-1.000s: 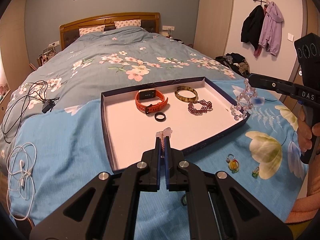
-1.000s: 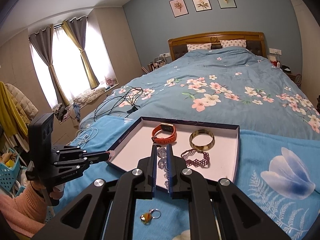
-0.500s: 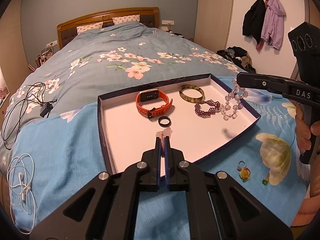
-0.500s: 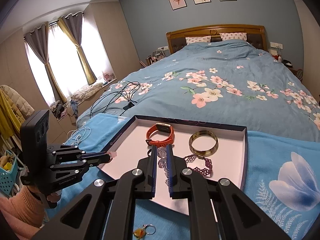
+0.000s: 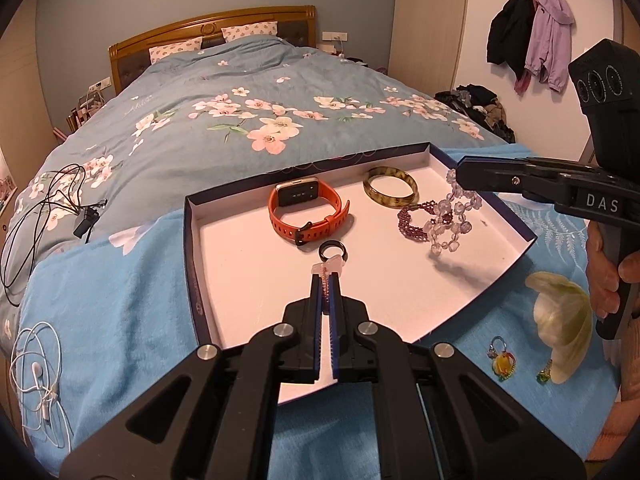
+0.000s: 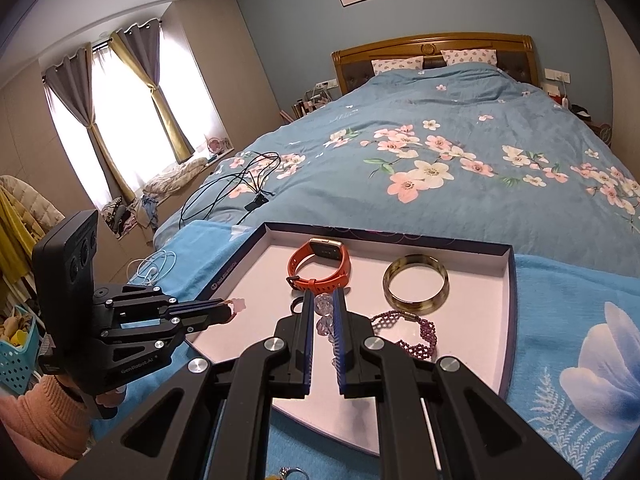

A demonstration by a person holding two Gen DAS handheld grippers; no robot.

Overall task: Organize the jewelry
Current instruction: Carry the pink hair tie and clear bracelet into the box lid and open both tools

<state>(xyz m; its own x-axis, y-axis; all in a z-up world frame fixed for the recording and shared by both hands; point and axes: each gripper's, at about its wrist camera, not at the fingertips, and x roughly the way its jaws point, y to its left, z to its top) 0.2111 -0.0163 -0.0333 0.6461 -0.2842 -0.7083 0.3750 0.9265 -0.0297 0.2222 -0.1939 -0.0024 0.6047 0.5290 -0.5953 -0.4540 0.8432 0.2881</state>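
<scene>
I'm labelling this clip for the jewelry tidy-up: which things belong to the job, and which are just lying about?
Job: tray, orange watch, bangle, purple bracelet, black ring, clear bead bracelet, small charms.
Lying about: black cable, white earphones, hanging jackets.

Glossy clear faceted bead bracelet (image 5: 452, 220), matt rubbery orange watch strap (image 5: 308, 216), polished mottled bangle (image 5: 390, 191), soft cotton bedspread (image 5: 240, 120).

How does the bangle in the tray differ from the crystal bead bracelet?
The bangle is a rigid olive-brown hoop; the crystal bead bracelet is a string of clear faceted beads. The bangle lies flat in the tray; the bead bracelet dangles from the right gripper. Both are bracelets.
</scene>
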